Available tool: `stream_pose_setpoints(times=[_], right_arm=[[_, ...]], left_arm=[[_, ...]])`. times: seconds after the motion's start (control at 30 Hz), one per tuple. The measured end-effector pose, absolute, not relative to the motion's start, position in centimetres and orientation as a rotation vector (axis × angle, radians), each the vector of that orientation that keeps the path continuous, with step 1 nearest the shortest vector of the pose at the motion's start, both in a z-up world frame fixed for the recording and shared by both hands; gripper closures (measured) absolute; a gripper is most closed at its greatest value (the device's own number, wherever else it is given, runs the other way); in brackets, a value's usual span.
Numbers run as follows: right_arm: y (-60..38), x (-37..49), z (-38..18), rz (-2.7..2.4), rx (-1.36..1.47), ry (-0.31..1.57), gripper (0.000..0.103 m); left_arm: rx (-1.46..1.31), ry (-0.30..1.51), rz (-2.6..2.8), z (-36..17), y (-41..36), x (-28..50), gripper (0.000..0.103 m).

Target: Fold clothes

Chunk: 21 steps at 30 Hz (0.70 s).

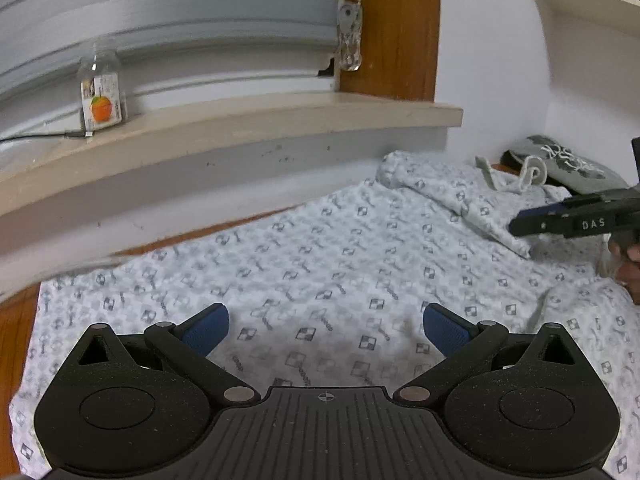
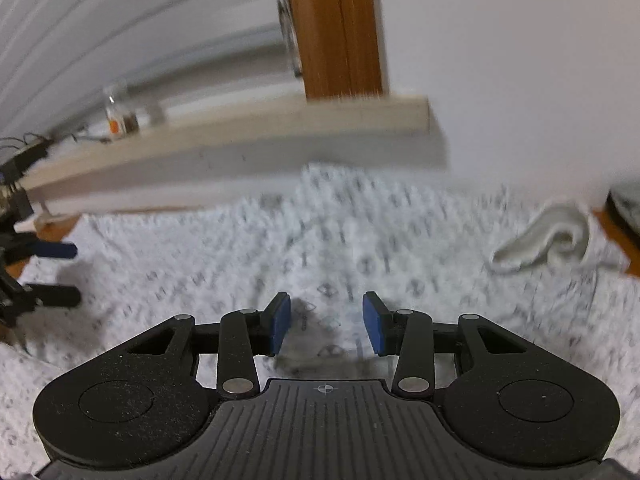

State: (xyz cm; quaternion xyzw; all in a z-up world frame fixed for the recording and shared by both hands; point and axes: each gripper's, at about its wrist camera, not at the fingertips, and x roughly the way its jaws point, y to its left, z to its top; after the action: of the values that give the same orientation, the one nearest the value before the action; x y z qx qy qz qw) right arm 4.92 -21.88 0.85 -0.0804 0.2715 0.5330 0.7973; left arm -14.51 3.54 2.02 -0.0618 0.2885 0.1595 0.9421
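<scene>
A white garment with a grey checker-and-logo print (image 1: 320, 256) lies spread on a wooden surface below a window sill. Its far right part is bunched into a fold (image 1: 452, 196), with a pale cuff or cord end (image 1: 532, 174) on top. My left gripper (image 1: 326, 328) is wide open and empty, just above the near middle of the garment. My right gripper (image 2: 326, 326) is open and empty over the same garment (image 2: 360, 248); its view is blurred. The right gripper also shows in the left wrist view (image 1: 576, 220) at the right edge, and the left gripper in the right wrist view (image 2: 48, 276) at the left edge.
A beige window sill (image 1: 240, 128) with a clear bottle (image 1: 100, 88) with an orange label runs behind the garment. A wooden frame post (image 1: 394, 28) stands at its right end. A folded grey printed garment (image 1: 572, 162) lies at the far right. Bare wood (image 1: 16, 320) shows at left.
</scene>
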Motion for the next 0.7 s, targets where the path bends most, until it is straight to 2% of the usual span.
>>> stream_pose_setpoints(times=[0.3, 0.43, 0.5, 0.57, 0.7], right_arm=[[-21.9, 5.3, 0.3, 1.128, -0.165, 0.605, 0.061], [-21.6, 5.6, 0.3, 1.149, -0.166, 0.619, 0.055], [-22.0, 5.5, 0.7, 1.185, -0.141, 0.600, 0.047], [-22.6, 5.4, 1.1, 1.234, -0.108, 0.573, 0.028], [-23.6, 5.3, 2.0, 1.329, -0.025, 0.563, 0.020]], left_arm=[[-0.224, 0.629, 0.369, 1.5, 4.1, -15.5, 0.000], [-0.248, 0.619, 0.357, 1.7, 4.5, -15.7, 0.000], [-0.252, 0.611, 0.349, 1.8, 4.8, -15.9, 0.000], [-0.246, 0.601, 0.353, 2.1, 5.2, -16.3, 0.000], [-0.256, 0.578, 0.379, 2.8, 6.6, -17.5, 0.000]])
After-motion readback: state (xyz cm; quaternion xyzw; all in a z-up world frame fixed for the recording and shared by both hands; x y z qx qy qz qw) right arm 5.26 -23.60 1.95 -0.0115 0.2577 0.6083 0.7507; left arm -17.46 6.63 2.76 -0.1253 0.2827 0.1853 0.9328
